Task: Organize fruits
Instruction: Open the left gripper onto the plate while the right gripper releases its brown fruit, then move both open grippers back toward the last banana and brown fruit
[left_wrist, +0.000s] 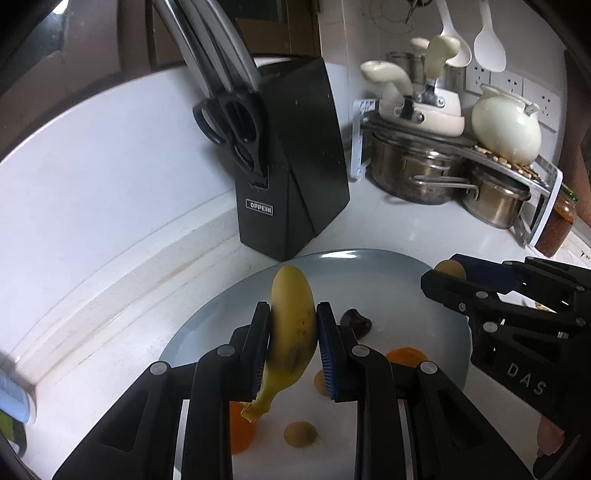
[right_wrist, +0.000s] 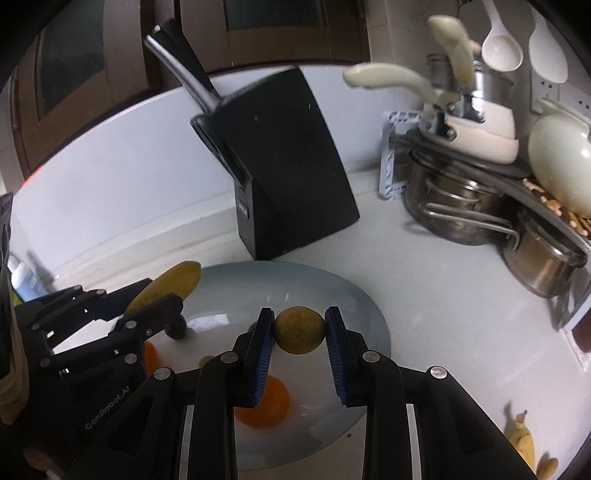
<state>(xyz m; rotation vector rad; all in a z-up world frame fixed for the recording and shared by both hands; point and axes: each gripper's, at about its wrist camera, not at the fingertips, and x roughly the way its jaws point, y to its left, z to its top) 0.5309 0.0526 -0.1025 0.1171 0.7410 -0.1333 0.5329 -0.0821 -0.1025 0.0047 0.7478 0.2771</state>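
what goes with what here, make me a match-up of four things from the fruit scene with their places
Things:
1. banana
2. small round brownish fruit
3. orange
4. black scissors

Places:
A. lying on the blue-grey plate
B. stuck in the knife block
C. clamped in the left tool
D. clamped in the right tool

Pairs: 1-C, 2-D, 3-A, 4-B
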